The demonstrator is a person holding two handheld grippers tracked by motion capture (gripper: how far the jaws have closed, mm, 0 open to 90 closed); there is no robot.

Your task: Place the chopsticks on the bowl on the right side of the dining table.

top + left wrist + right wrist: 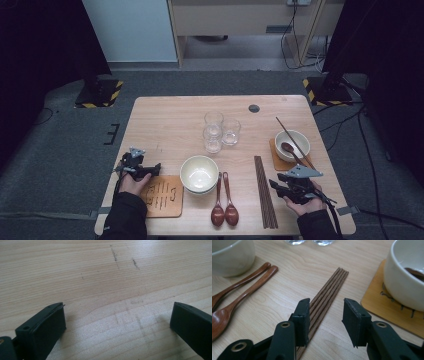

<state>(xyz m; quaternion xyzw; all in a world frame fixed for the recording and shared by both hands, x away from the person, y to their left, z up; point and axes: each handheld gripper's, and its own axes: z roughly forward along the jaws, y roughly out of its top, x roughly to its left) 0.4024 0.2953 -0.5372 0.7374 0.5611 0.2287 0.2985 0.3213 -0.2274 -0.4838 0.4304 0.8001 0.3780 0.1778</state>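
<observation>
Lower right of the high view, my right hand-held gripper [325,315] hangs unclenched over the chopsticks [324,298] — nothing grasped yet, lifting remains.

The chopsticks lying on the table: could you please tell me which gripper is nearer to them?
Right. The right gripper hangs just above the chopsticks, jaws open. The left gripper is across the table by the empty coaster.

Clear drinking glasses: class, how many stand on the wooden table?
3, clustered at the table's middle beyond the stacked bowls: one at the back, one front-left, one right. None seems hidden.
</observation>
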